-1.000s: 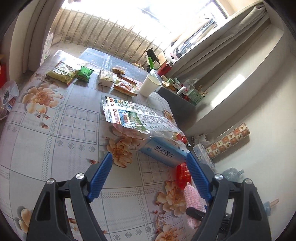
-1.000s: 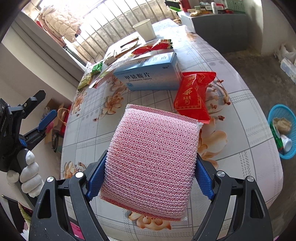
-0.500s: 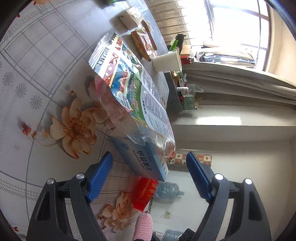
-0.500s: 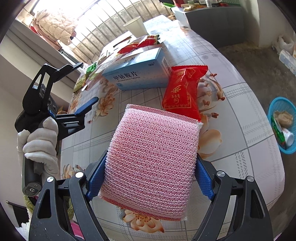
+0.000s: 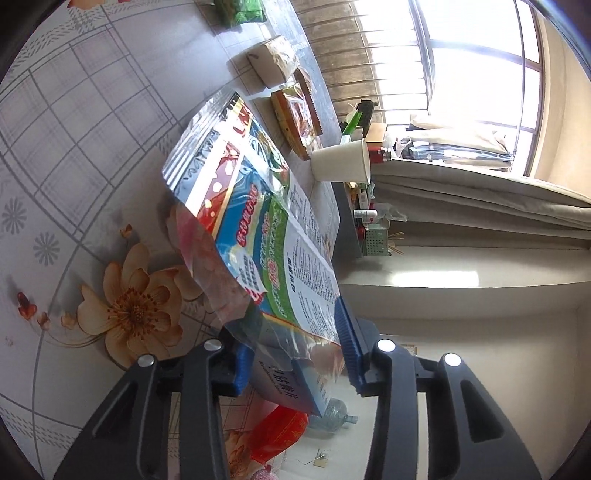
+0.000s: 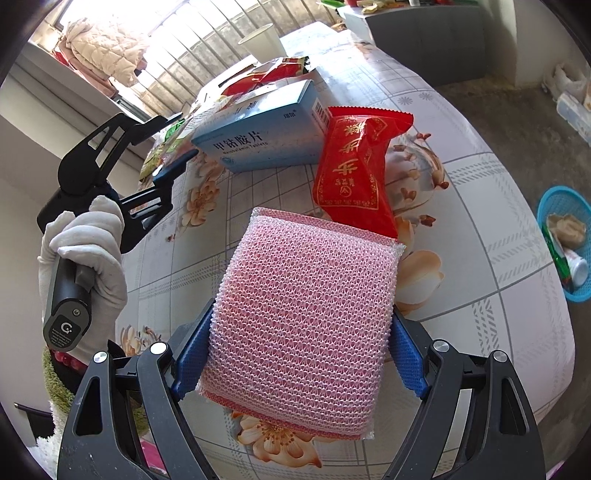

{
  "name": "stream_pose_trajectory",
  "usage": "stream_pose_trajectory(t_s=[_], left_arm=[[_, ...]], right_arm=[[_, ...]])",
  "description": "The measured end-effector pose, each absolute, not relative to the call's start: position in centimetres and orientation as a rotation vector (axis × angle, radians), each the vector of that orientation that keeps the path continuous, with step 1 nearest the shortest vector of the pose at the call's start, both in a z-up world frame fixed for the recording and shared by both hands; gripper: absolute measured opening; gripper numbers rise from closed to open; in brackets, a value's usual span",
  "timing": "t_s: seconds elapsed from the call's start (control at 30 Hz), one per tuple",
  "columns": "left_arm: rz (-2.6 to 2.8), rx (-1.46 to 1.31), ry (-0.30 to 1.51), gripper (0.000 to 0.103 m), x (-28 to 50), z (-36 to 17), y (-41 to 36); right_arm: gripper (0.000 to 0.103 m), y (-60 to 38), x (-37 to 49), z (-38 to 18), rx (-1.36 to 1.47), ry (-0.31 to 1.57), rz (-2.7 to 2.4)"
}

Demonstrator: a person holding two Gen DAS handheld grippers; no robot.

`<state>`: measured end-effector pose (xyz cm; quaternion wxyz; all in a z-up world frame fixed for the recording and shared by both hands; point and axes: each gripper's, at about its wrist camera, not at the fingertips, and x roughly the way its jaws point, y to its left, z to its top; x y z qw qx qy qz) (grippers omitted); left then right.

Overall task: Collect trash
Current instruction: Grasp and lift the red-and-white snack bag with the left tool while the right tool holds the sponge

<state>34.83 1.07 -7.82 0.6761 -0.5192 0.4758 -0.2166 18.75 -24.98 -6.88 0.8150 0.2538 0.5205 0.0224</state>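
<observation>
A large printed plastic bag [image 5: 258, 229] leans on a blue medicine box [image 5: 291, 387] on the flowered table [image 5: 74, 147]. My left gripper [image 5: 293, 354] is rolled on its side and its jaws are closing around the bag's near clear end. One pad is under it and one over it, with a gap still showing. My right gripper [image 6: 299, 354] is shut on a pink mesh scouring sponge [image 6: 303, 317] above the table. A red snack packet [image 6: 354, 173] lies beside the box [image 6: 266, 133]. The left gripper [image 6: 177, 140] is held by a gloved hand [image 6: 85, 251].
A paper cup [image 5: 343, 162] and several snack packets [image 5: 295, 114] lie farther along the table. A blue basket [image 6: 565, 243] with rubbish stands on the floor at the right. A grey cabinet [image 6: 424, 33] stands beyond the table's far end.
My left gripper dropped toward the table, rolled onto its side and narrowed its jaws around the printed bag's end. The right gripper and sponge stayed still.
</observation>
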Motion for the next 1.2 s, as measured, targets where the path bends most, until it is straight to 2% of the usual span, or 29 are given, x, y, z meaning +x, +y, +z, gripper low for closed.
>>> stream_pose_trajectory(t_s=[0.03,0.1,0.33,0.8,1.03,1.2], left_arm=[[-0.496,-1.169,1.058,0.026,34.8,-7.6,1.1],[-0.514,-1.171,1.033,0.01,34.4,-7.1,1.2],[-0.62,-1.127,0.907,0.001,32.9,-2.8,1.6],[-0.84,-0.882,0.586,0.0,25.7,10.4,1.5],[-0.966,-0.652,0.512,0.0,20.5,15.5,-3.0],[-1.048,-0.49,0.538,0.0,17.0,16.7,-9.1]], right_arm=[[0.079,-25.0,18.8,-6.9,0.539,1.112,0.044],[0.079,-25.0,18.7,-7.0,0.536,1.112,0.038],[0.079,-24.7,18.0,-6.0,0.514,1.073,0.033],[0.079,-26.2,13.8,-2.8,0.527,0.931,0.012],[0.079,-30.5,9.4,-1.7,0.609,0.815,-0.067],[0.079,-36.4,4.3,-2.0,0.691,0.753,-0.212]])
